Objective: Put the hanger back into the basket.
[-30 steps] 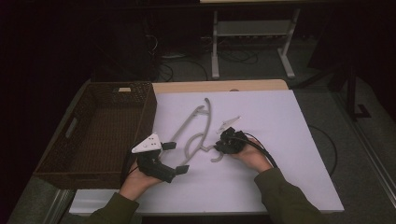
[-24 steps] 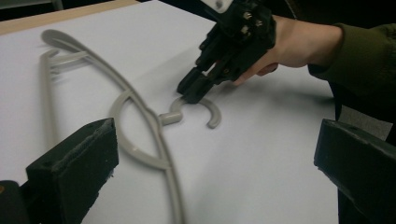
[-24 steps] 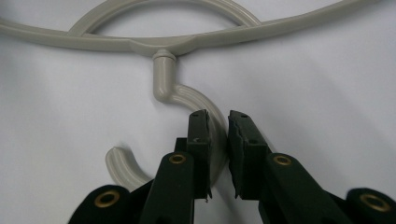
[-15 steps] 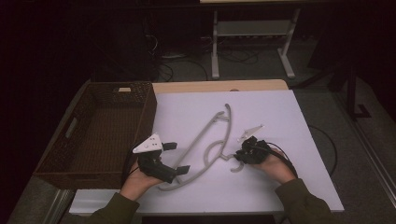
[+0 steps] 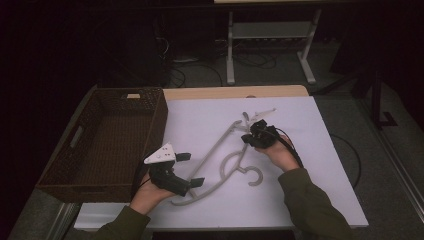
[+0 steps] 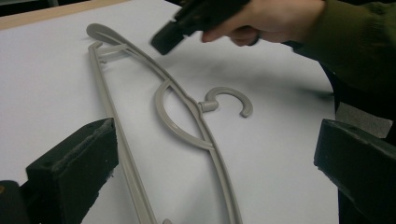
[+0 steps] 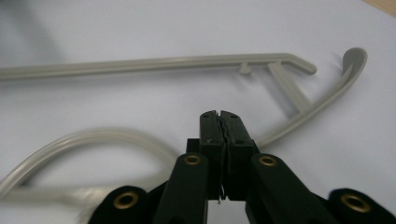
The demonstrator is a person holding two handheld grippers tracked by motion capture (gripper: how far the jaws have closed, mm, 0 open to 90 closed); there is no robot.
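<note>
Your right gripper (image 7: 220, 116) is pressed together, pinching the hanger (image 5: 220, 165); your left gripper (image 5: 192, 170) is spread. The hanger may swing off.

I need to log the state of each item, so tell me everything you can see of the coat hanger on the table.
The coat hanger is one piece of pale grey plastic, as it looks: an open hook, a curved loop beneath it, two long arms and a straight bottom bar. It lies flat on the white table cover, slanting between the two grippers. The left gripper stands open around its near end; the right gripper is shut above the far arm, contact unclear.
</note>
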